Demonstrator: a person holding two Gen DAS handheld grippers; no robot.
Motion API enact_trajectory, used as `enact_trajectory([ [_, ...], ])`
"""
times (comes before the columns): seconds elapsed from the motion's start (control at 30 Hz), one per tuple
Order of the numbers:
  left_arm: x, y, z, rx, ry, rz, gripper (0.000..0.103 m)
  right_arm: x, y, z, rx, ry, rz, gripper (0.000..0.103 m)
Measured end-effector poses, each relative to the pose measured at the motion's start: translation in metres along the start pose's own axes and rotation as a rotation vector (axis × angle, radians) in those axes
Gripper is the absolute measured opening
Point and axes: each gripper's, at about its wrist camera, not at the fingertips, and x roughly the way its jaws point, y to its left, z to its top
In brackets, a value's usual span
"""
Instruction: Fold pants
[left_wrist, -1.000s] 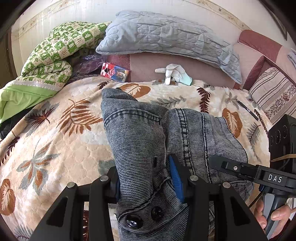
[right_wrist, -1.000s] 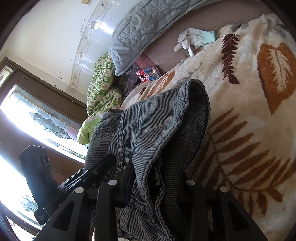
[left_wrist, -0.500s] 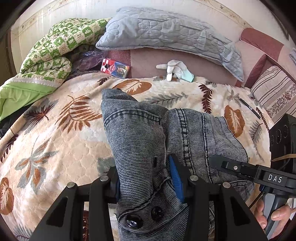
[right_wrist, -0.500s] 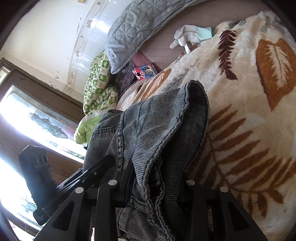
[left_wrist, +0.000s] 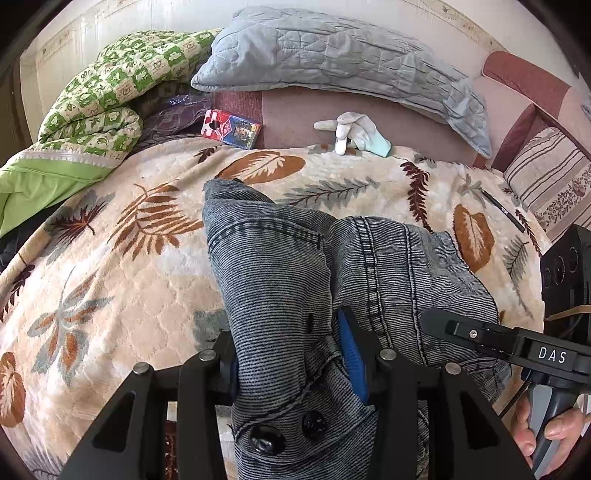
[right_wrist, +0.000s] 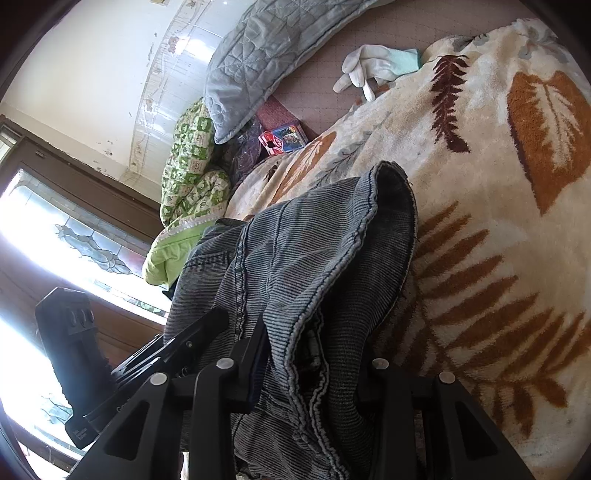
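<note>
Pants (left_wrist: 280, 280): grey-blue denim, bunched; far part draped on the leaf-print blanket (left_wrist: 110, 280), near part lifted at the bed's front edge. Two dark buttons show by the left claw, so that is likely the waistband.
Left gripper (left_wrist: 288, 362): clamped on a thick gather of denim; blue pads press both sides.
Right gripper (right_wrist: 314, 365): closed on a hemmed edge of the same pants, cloth hanging in folds between the fingers.
Spacing: the two claws sit near each other, fabric slack between them.
Step, as judged: early; nothing lies flat yet.
Risk 1: bulky wad may slide off the pads if pulled sharply.
Risk 2: grips on uneven layers would give a crooked fold.
Risk 3: plush blanket may drag with the denim.
Surroundings: white glove (left_wrist: 354, 129), red-blue box (left_wrist: 231, 129), grey pillow (left_wrist: 332, 62), green quilt (left_wrist: 110, 92), all well apart.
</note>
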Motion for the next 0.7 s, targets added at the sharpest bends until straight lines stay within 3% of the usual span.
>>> enact_trajectory([
  [0.17, 0.013, 0.001, -0.003, 0.010, 0.026, 0.069, 0.059, 0.003, -0.003, -0.001, 0.014, 0.011, -0.017, 0.042],
  [0.23, 0.015, 0.004, -0.004, 0.009, 0.032, 0.081, 0.065, 0.003, -0.004, -0.002, 0.016, 0.008, -0.038, 0.049],
  [0.3, 0.014, 0.006, -0.003, 0.004, 0.029, 0.103, 0.068, 0.002, -0.006, -0.002, 0.022, 0.002, -0.072, 0.064],
  [0.37, 0.009, 0.006, -0.001, 0.013, 0.013, 0.131, 0.070, 0.000, -0.010, -0.001, 0.045, 0.004, -0.075, 0.065],
  [0.53, -0.023, 0.003, 0.004, 0.074, -0.106, 0.298, 0.075, -0.014, -0.004, 0.000, 0.014, -0.030, -0.107, 0.065],
  [0.7, -0.064, 0.012, 0.011, 0.030, -0.193, 0.302, 0.075, -0.040, 0.019, -0.002, -0.082, -0.115, -0.157, 0.065],
])
